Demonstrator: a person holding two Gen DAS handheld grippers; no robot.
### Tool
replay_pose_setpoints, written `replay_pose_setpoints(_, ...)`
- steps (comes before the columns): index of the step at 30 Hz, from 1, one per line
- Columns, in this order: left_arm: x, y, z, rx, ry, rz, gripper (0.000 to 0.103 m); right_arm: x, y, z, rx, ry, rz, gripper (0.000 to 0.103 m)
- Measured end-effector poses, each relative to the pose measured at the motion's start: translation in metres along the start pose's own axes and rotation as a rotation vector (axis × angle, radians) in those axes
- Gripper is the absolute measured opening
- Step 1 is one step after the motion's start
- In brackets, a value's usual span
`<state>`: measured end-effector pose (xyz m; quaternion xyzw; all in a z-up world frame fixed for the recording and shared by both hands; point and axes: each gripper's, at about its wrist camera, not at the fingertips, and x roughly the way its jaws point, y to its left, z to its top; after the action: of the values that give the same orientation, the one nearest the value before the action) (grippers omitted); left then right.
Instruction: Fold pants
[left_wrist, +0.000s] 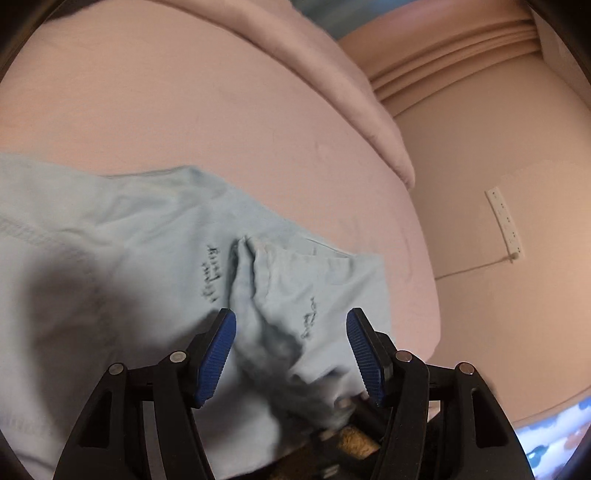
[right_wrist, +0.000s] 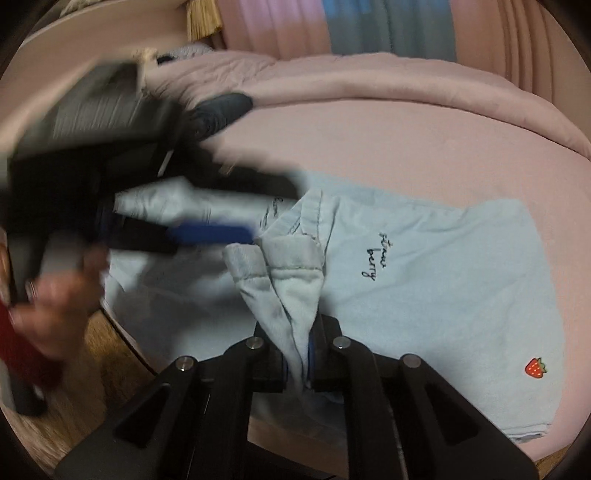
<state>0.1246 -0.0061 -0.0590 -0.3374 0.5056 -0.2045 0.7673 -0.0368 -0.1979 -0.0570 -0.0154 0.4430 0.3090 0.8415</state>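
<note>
Light blue pants (right_wrist: 424, 295) with dark embroidered script and a small strawberry patch (right_wrist: 535, 368) lie on a pink bed. My right gripper (right_wrist: 297, 363) is shut on a raised bunch of the pants' fabric near the bed's front edge. My left gripper (left_wrist: 291, 325) is open, its blue pads (left_wrist: 218, 354) either side of a fabric ridge of the pants (left_wrist: 147, 240), touching nothing. The left gripper also shows in the right wrist view (right_wrist: 221, 214), blurred, held by a hand at the left above the pants.
A pink duvet (right_wrist: 369, 85) is heaped along the far side of the bed (left_wrist: 184, 92). A dark object (right_wrist: 221, 107) lies on the duvet's edge. A white power strip (left_wrist: 504, 221) lies on the floor to the right. Wooden floor (right_wrist: 110, 350) shows below the bed edge.
</note>
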Motion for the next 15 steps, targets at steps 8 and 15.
replay_pose_setpoints(8, -0.008, -0.028, -0.009, 0.132, -0.1, 0.131, 0.001, -0.006, 0.016, 0.015, -0.035, -0.029, 0.025, 0.015)
replay_pose_setpoints(15, -0.064, -0.024, -0.01, 0.163, -0.279, 0.273, 0.001, 0.01, 0.035, 0.011, -0.091, -0.005, 0.069, 0.015)
